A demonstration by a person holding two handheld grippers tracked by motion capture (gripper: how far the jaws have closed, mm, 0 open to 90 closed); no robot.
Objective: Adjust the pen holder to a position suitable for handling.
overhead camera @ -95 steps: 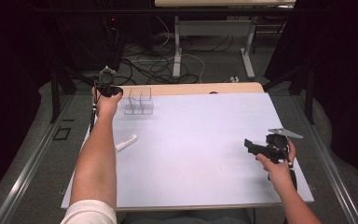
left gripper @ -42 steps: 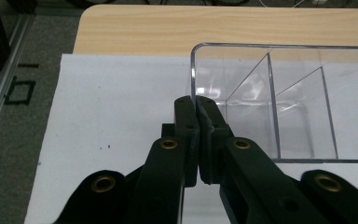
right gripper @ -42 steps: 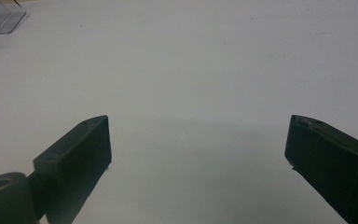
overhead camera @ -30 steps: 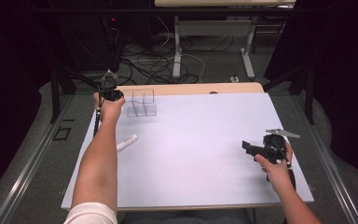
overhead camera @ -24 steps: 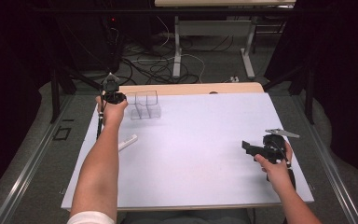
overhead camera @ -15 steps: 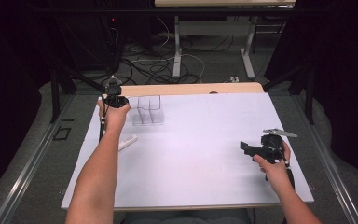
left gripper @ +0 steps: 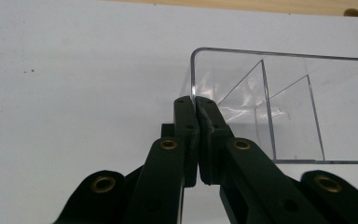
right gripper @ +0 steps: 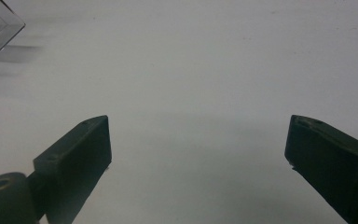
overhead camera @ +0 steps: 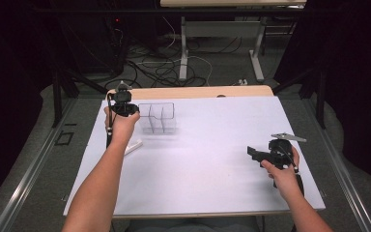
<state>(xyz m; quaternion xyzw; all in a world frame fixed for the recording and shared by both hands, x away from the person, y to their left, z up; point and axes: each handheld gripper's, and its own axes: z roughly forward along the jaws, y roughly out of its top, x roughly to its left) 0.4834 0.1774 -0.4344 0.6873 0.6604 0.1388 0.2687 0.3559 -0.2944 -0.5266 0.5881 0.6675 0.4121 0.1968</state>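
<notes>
left gripper (left gripper: 196,105) clamped on end wall of clear divided organizer box (left gripper: 279,107) | box at far-left of white table (overhead camera: 212,159) | right gripper (right gripper: 198,140) jaws wide apart, near right edge

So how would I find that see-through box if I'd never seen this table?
Start at the white table and look to its far left part, near the wooden edge. There the left tool is shut on the end wall of a clear plastic box. Unlike the small white stick lying flat nearer the person, the box stands up, is see-through, and has thin dividers inside.
</notes>
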